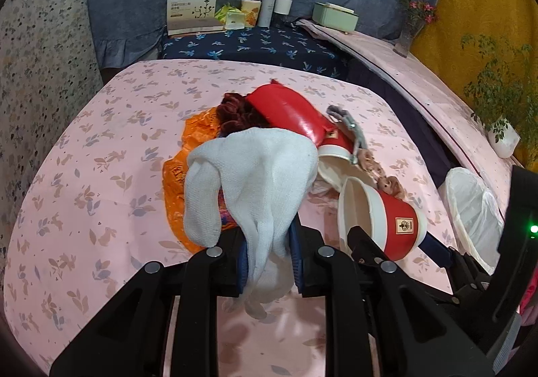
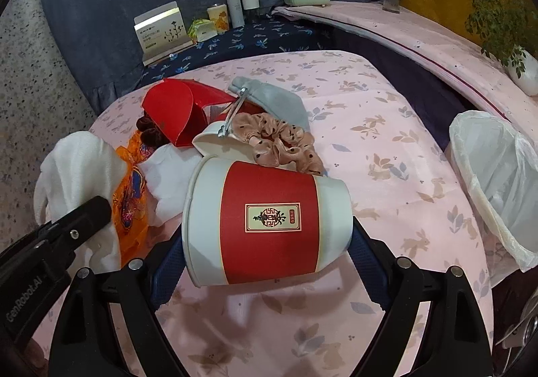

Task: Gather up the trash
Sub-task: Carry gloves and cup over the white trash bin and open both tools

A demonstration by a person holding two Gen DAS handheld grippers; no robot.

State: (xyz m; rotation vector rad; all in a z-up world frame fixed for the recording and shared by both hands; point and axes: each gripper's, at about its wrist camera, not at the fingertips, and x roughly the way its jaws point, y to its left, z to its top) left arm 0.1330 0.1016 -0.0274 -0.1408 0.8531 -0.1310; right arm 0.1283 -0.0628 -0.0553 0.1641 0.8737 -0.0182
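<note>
My left gripper (image 1: 270, 242) is shut on a white cloth (image 1: 259, 175), which drapes forward over an orange wrapper (image 1: 175, 175). A red-and-white paper cup (image 2: 269, 215) lies on its side between the blue pads (image 2: 168, 262) of my right gripper (image 2: 265, 242); the pads touch its rim and its base. In the left wrist view that cup (image 1: 386, 219) sits at the lower right. Behind it lie a second cup (image 2: 215, 141), a red box (image 2: 175, 115) and a crumpled white tissue (image 2: 171, 175). A bin with a white liner (image 2: 497, 175) stands at the table's right edge.
A pink dotted scrunchie (image 2: 282, 141), a grey pouch (image 2: 272, 101), a metal hair clip (image 2: 232, 118) and a dark red scrunchie (image 2: 148, 131) lie among the trash on the pink tablecloth (image 2: 386, 141). Boxes and bottles (image 2: 235, 7) line a blue shelf behind; plants stand far right.
</note>
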